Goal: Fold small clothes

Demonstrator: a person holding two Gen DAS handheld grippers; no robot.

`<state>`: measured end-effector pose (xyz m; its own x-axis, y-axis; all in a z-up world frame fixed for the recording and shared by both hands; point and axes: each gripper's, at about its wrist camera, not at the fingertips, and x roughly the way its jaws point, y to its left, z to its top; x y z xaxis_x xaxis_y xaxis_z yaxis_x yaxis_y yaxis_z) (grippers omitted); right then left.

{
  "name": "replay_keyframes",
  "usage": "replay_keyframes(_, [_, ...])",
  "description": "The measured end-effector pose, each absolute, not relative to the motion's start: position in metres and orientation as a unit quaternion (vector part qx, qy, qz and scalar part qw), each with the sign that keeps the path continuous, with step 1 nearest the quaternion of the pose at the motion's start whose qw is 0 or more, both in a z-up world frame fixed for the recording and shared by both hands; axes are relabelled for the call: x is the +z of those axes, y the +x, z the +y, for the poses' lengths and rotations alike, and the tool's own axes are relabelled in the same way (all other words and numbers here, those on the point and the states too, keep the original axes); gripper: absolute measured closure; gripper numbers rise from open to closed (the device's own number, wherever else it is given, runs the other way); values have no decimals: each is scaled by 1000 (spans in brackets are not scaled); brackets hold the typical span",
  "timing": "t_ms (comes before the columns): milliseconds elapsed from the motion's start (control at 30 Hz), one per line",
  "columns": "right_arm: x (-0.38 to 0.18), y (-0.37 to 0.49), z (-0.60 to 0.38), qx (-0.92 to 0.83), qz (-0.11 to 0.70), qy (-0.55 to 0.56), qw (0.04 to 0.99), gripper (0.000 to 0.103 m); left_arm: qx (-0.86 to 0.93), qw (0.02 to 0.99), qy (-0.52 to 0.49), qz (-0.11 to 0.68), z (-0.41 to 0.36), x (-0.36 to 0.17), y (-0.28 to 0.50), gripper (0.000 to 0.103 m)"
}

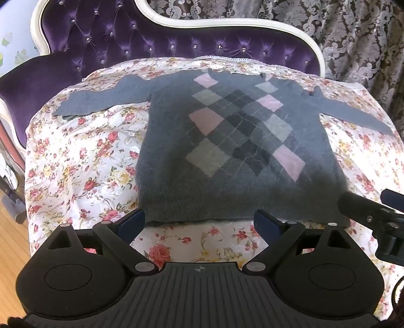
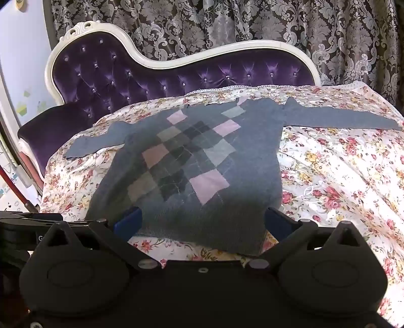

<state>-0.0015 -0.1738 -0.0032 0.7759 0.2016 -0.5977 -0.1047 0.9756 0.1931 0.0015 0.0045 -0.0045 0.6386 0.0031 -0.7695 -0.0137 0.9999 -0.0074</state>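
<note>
A small grey sweater (image 1: 227, 141) with a pink, grey and dark argyle front lies flat on a floral cloth, both sleeves spread out sideways. It also shows in the right wrist view (image 2: 202, 164). My left gripper (image 1: 199, 222) is open, its blue pads just in front of the sweater's bottom hem. My right gripper (image 2: 204, 222) is open too, hovering at the hem near its right corner, and its fingers (image 1: 358, 201) show at the right edge of the left wrist view. Neither holds anything.
The floral cloth (image 1: 75, 156) covers a seat of a purple tufted sofa (image 1: 113, 37) with a white frame. A patterned curtain (image 2: 252, 22) hangs behind. Wooden floor (image 1: 10, 239) shows at the left.
</note>
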Motion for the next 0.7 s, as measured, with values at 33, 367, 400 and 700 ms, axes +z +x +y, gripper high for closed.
replay_keyframes(33, [-4,-2,-174,82,325,75,939,1,4,905,-6,425,5,-5,2,9])
replay_keyframes(367, [-7,0,-174,84,333,79,936,1,6,903,-6,429,8,-9,2,9])
replay_keyframes(400, [-7,0,-174,84,333,80,936,1,6,903,-6,429,9,-9,2,9])
replay_keyframes(700, [-9,-1,-176,83,337,85,934,1,7,902,-4,432,7,-9,3,9])
